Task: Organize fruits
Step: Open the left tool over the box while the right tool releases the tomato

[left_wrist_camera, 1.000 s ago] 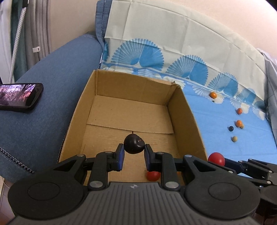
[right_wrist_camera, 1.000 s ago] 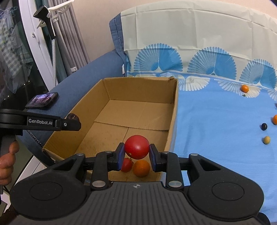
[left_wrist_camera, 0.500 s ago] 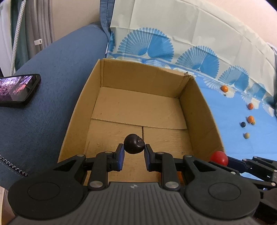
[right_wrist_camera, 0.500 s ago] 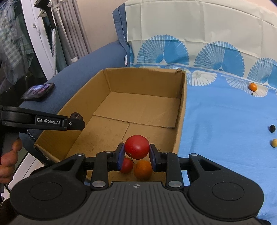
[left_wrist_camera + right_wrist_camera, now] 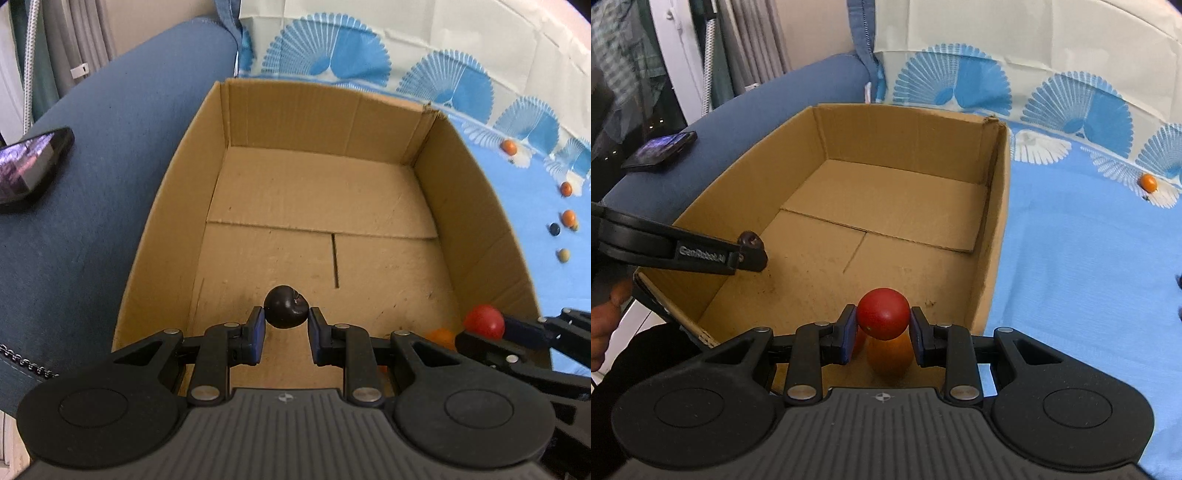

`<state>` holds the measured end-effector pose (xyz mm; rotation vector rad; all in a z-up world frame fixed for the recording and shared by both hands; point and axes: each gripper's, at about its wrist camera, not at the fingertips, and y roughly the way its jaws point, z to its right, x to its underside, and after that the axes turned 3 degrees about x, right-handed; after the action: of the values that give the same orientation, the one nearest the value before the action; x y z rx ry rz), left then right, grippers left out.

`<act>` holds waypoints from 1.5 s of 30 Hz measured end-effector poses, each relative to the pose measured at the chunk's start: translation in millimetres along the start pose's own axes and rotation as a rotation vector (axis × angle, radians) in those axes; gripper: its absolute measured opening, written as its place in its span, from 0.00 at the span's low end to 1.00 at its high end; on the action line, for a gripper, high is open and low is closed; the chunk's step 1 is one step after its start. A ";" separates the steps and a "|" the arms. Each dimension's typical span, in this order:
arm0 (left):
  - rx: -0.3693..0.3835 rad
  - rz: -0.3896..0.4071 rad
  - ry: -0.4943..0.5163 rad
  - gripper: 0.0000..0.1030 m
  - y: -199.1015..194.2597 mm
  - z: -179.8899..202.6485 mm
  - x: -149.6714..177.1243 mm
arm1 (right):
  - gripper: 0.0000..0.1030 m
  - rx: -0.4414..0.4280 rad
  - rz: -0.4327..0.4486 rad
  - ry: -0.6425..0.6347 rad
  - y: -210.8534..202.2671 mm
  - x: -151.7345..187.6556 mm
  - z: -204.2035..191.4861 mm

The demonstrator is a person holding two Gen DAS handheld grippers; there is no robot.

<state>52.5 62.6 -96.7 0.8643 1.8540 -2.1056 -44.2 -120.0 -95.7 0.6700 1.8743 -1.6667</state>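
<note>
Left wrist view is filled by the cardboard box (image 5: 325,206), whose four upright walls enclose a wide, bare floor ahead of the fingers; its left wall is pressed against the blue sofa arm (image 5: 110,155), and its right wall borders the blue patterned cloth (image 5: 535,206). Over the near end of the box the left gripper (image 5: 286,325) is held, its pads clamped on the dark plum (image 5: 285,311). To the right of those fingers, just inside the right wall, the right gripper (image 5: 487,328) is seen pinching the red fruit (image 5: 484,320), with an orange fruit (image 5: 441,336) on the floor beneath. In the right wrist view the red fruit (image 5: 883,313) is gripped between the blue pads (image 5: 849,334) above that orange fruit (image 5: 890,354). Small loose fruits (image 5: 565,218) are scattered on the cloth well right of the box. Compared with a second earlier, both grippers have been carried further over the box, more of its floor is exposed, and both grips are unchanged.
</note>
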 end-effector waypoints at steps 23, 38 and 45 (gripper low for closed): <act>-0.039 0.116 0.010 1.00 -81.2 10.0 12.9 | 0.94 0.009 0.073 0.012 -78.5 5.9 -16.7; -0.054 0.158 0.003 1.00 -159.9 25.4 52.8 | 0.97 0.045 0.245 0.070 -166.1 30.6 -36.3; -0.047 0.196 0.012 1.00 -185.3 31.2 69.0 | 0.99 0.047 0.305 0.048 -194.9 42.6 -47.9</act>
<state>-107.6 83.2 21.7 1.0045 1.7387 -1.9354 -210.8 -93.6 21.1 0.9704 1.6700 -1.5120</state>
